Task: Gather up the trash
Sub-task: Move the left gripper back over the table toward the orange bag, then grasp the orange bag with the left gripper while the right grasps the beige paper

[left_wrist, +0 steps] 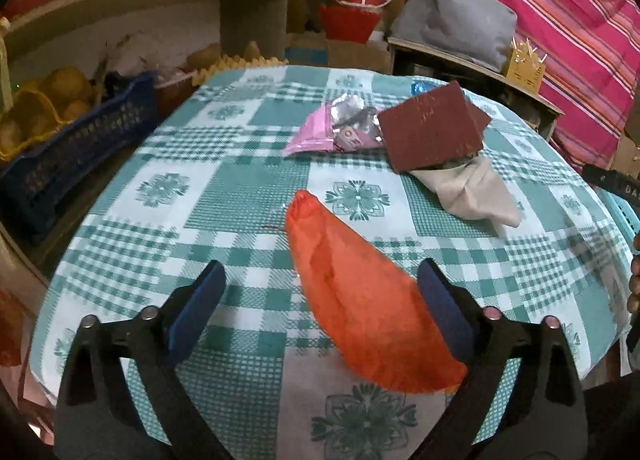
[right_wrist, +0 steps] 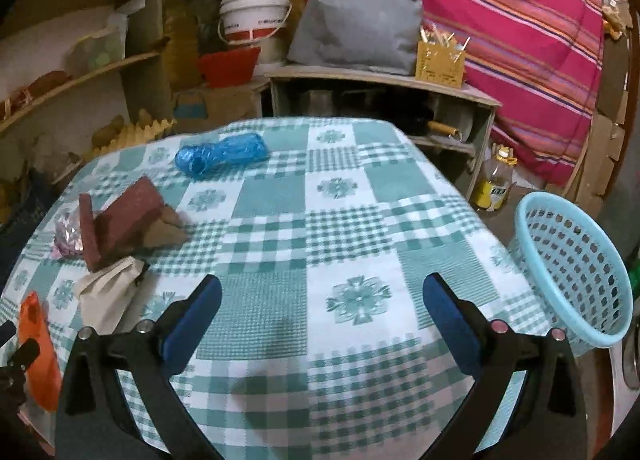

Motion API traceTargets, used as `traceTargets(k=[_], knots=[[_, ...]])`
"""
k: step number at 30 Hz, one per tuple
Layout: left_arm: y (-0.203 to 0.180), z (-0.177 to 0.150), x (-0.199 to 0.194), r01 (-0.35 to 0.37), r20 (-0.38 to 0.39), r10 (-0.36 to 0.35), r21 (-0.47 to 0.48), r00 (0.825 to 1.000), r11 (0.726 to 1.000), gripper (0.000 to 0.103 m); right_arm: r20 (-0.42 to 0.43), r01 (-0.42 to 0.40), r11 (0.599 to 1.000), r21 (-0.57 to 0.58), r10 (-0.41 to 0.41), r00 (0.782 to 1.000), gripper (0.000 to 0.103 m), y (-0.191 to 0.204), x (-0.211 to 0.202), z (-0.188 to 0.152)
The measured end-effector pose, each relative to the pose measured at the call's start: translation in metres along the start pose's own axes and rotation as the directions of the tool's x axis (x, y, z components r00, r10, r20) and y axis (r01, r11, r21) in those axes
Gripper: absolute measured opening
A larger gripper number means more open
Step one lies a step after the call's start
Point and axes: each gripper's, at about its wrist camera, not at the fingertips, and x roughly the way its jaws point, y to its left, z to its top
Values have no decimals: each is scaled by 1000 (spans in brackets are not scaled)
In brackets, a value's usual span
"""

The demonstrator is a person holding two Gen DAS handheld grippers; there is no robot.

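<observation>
An orange plastic bag (left_wrist: 360,300) lies on the checked tablecloth (left_wrist: 240,188), partly between the fingers of my open left gripper (left_wrist: 322,296), nearer its right finger. It shows at the far left of the right wrist view (right_wrist: 38,344). Behind it lie a pink and silver wrapper (left_wrist: 336,128), a folded maroon card (left_wrist: 430,126) and a beige paper bag (left_wrist: 476,192). A blue crumpled plastic bottle (right_wrist: 222,154) lies at the table's far side. My right gripper (right_wrist: 322,312) is open and empty above bare cloth. A light blue basket (right_wrist: 572,264) stands at the table's right edge.
Shelves with clutter stand to the left (left_wrist: 120,0). A dark blue crate (left_wrist: 76,152) sits by the table's left side. A white bucket (right_wrist: 256,16), grey cushion (right_wrist: 356,24) and low wooden cabinet (right_wrist: 384,100) stand behind. A yellow bottle (right_wrist: 494,184) stands on the floor.
</observation>
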Motion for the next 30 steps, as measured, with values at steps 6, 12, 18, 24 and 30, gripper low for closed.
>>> traceTargets(k=[6,12,18,24,30], knots=[[8,5,12,63,-41,-65,-55,997,997,50,-52,-82,996,-38,80,995,98,24,8,-6],[9,13,18,89,-53,-93,-69,994,994,6,-58,-137,988,-72,133,989,98,43,5,-9],[-3,32,3,59,31,-58,-12,998,998,6,-68,-201,974,-107,194,979,98,68,1,-10],[-6,53,-15,7,126,-11,32,992,999,6,-81,-220,964,-149,210,974,98,99,4,-11],[18,59,-17,-39,145,39,-4,989,999,6,-141,-237,959,-154,216,966,97,122,22,-13]])
